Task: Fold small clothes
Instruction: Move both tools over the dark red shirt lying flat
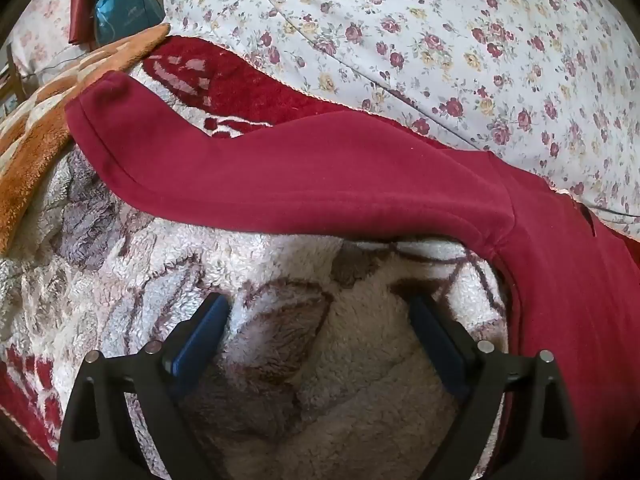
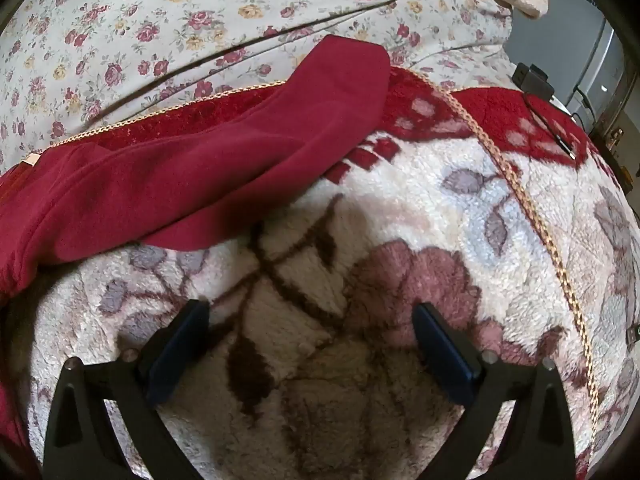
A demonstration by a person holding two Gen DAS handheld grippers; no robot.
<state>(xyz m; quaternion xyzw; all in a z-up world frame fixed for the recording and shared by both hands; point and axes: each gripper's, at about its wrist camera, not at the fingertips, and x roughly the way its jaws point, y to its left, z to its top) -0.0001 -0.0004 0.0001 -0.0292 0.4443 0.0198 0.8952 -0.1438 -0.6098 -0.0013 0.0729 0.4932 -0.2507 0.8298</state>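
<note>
A dark red sweatshirt [image 1: 320, 176] is lying spread across a fleecy flowered blanket [image 1: 360, 360] on a bed, one long sleeve [image 1: 168, 144] stretching out to the left in the left wrist view, its cuff end lying near an orange-and-cream plush throw [image 1: 36, 136]. The garment's body [image 1: 580, 300] is running down the right edge of that view. Behind it, a white quilt printed with small red and yellow roses [image 1: 440, 40] is bulging up along the blanket's gold-trimmed edge.

The left gripper [image 1: 320, 320] is hanging over bare blanket just short of the sleeve, its two blue-padded fingers [image 1: 204, 328] spread wide with nothing between them. The right gripper [image 2: 312, 328] is likewise gaping empty above the blanket's pink flower pattern [image 2: 416, 284], near the sweatshirt's other sleeve [image 2: 240, 140], which is lying folded back towards the quilt.

A blue plastic bag [image 1: 124, 4] is sitting at the far left corner; faint dark print is showing on it, too small to read. A black cable with its plug [image 2: 548, 124] is trailing over the blanket's red border at the right. No label or brand is showing on the sweatshirt.
</note>
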